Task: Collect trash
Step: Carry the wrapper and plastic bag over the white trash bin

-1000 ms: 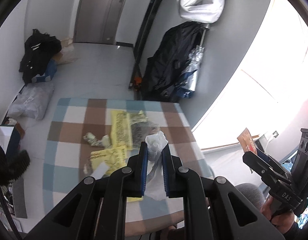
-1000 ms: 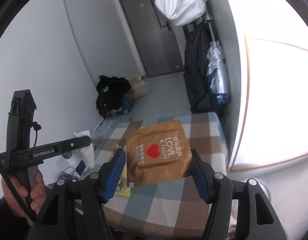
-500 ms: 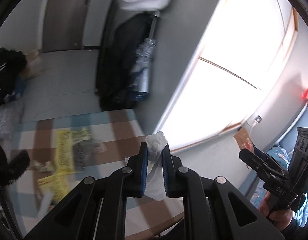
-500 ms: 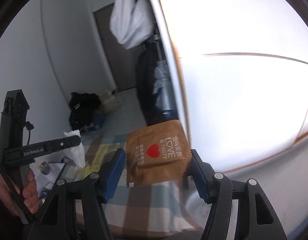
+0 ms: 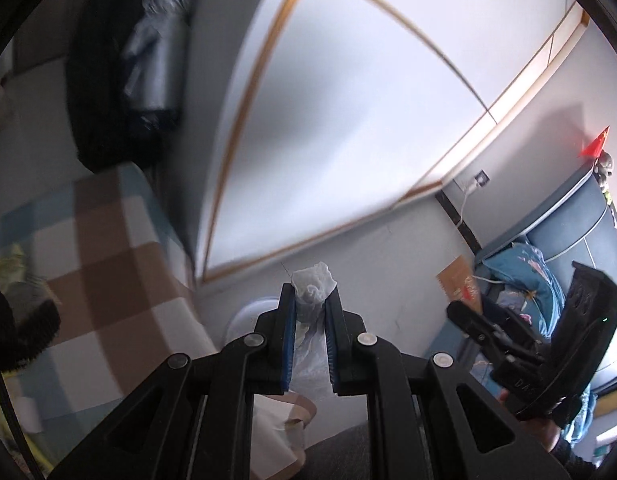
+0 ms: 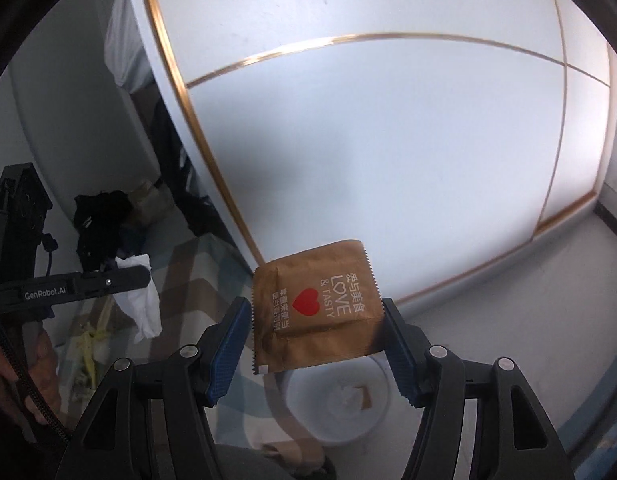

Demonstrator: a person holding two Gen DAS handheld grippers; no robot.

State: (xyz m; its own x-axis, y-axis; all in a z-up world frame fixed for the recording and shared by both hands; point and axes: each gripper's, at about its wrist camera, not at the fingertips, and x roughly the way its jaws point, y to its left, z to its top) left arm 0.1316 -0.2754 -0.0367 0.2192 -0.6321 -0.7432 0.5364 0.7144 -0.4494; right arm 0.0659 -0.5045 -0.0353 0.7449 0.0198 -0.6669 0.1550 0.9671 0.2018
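My left gripper (image 5: 311, 300) is shut on a crumpled white tissue (image 5: 313, 283), which also shows in the right wrist view (image 6: 140, 304). My right gripper (image 6: 316, 320) is shut on a flat brown snack wrapper (image 6: 316, 312) printed "LOVE & TASTY" with a red heart; the wrapper also shows in the left wrist view (image 5: 458, 284). A white trash bin (image 6: 340, 404) stands on the floor below the right gripper, with a tissue and a brown scrap inside. In the left wrist view its rim (image 5: 248, 312) shows just behind the left fingers.
The checked table (image 5: 108, 264) lies to the left with yellow wrappers (image 6: 90, 340) on it. A white wardrobe with gold trim (image 6: 368, 140) fills the wall ahead. Dark bags (image 5: 120, 60) hang beside it. A blue bed (image 5: 548, 264) is at the right.
Both grippers have swung right, away from the table and toward the wardrobe, each keeping its load. The white bin has come into view below them.
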